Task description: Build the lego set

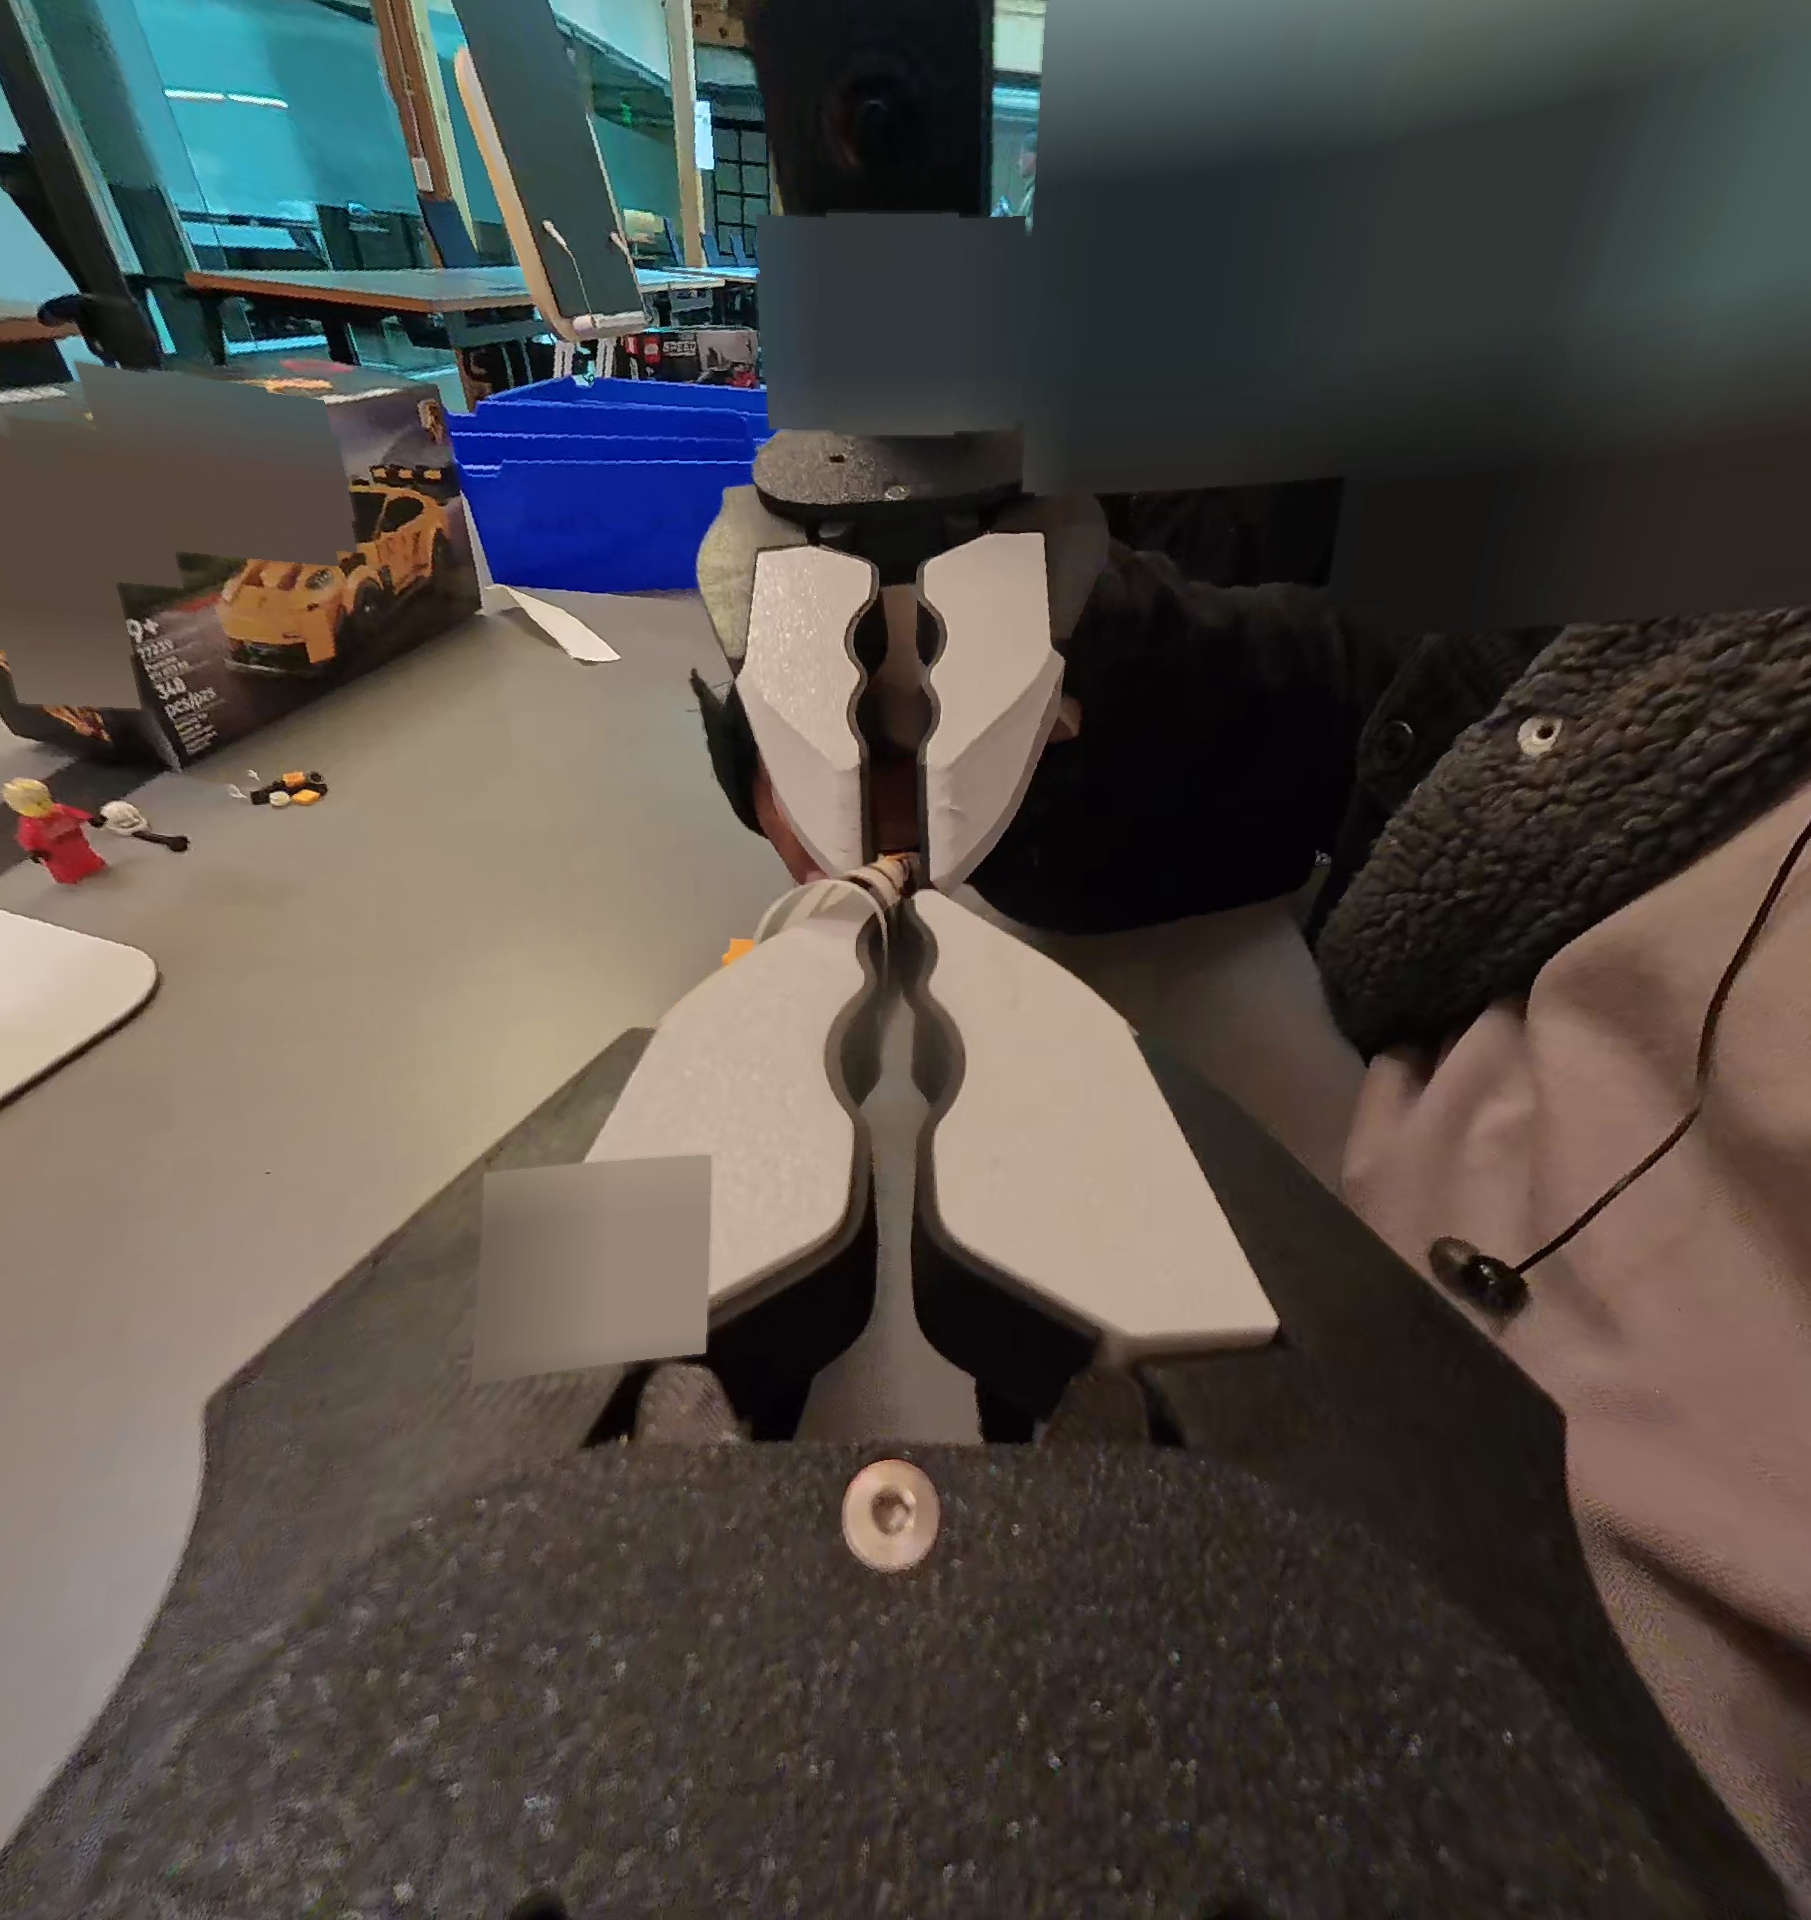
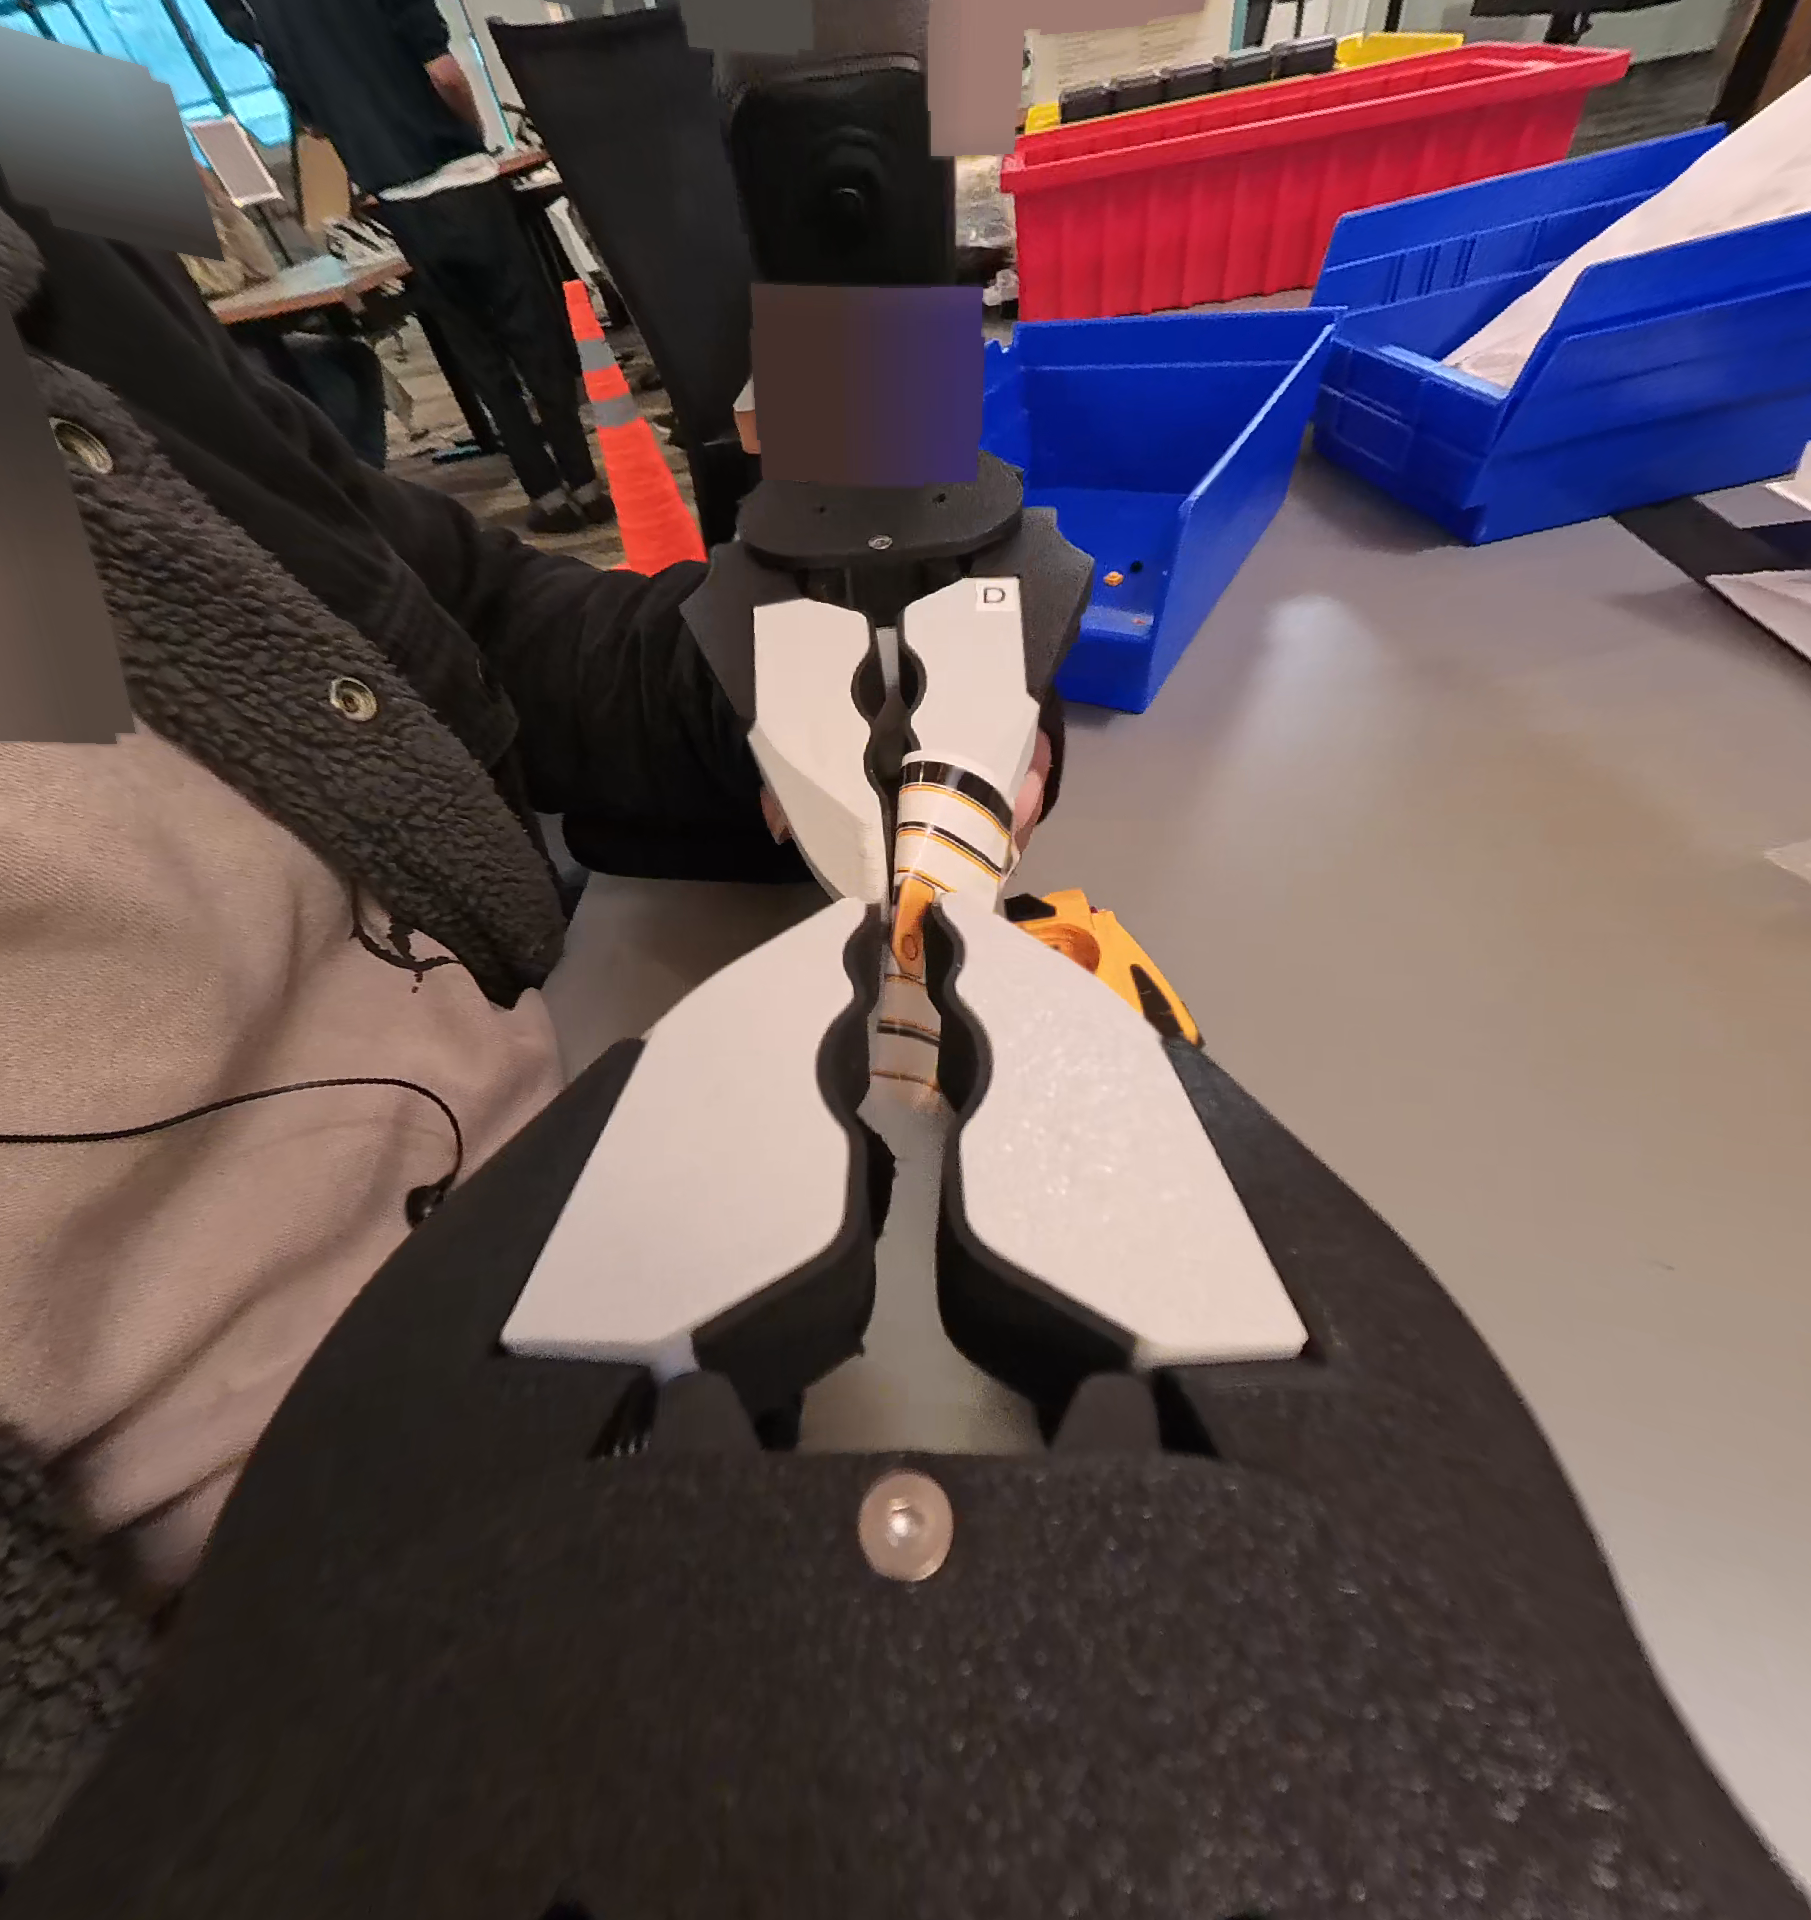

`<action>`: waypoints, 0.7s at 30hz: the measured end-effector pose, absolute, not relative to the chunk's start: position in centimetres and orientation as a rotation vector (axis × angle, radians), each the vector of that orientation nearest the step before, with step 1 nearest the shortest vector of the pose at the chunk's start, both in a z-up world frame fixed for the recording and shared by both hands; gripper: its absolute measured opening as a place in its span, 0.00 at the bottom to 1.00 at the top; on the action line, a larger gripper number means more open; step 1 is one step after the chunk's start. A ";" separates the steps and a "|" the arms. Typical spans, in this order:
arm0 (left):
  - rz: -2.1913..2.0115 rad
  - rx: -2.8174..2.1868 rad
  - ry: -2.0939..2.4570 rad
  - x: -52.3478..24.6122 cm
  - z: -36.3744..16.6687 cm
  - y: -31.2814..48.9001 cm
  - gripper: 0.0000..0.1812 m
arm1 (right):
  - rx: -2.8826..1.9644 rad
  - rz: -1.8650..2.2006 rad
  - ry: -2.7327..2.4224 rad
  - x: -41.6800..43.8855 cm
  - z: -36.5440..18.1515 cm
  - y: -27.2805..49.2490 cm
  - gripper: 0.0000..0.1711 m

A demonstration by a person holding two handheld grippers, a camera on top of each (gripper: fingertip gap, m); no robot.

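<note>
I have both grippers meeting tip to tip at the centre of each frame, above the grey tabletop [image 1: 381,1039]. My left gripper [image 1: 896,914] has its jaws clenched on the end of a thin white sheet with orange and black printed shapes, the sticker sheet [image 2: 948,831]. In the right wrist view this sheet curls up from between my right gripper [image 2: 906,925] jaws toward the left gripper's fingers, and the right jaws are pinched on it as well. So the sheet is gripped from both sides, held off the tabletop.

Just right of centre in the right wrist view, behind my right fingers, I see part of a yellow lego car body [image 2: 1098,951] resting on the tabletop.

At middle left of the left wrist view stands a red minifigure [image 1: 59,831], with a small cluster of black, white and orange loose pieces [image 1: 288,790] near it, and the set's box [image 1: 288,592] behind them. A white board [image 1: 28,997] lies at the left edge. Blue bins [image 2: 1192,488] and a red bin [image 2: 1275,177] sit in the upper right of the right wrist view.
</note>
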State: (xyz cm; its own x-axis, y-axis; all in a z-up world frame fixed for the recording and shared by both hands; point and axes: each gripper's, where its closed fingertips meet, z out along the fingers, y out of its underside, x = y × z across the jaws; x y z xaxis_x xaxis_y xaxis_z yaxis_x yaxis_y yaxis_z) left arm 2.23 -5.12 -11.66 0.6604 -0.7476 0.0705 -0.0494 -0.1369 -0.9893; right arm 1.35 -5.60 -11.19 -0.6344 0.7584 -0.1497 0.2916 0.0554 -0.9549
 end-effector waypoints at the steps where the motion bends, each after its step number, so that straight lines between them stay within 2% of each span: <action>1: -0.678 -1.614 0.680 2.3 -11.7 -5.2 0.00 | -1.054 1.624 -1.945 1.4 -11.1 -5.6 0.03; 21: -0.504 -1.665 0.787 2.5 -13.0 -5.2 0.00 | -1.208 1.819 -1.976 1.9 -12.0 -5.3 0.00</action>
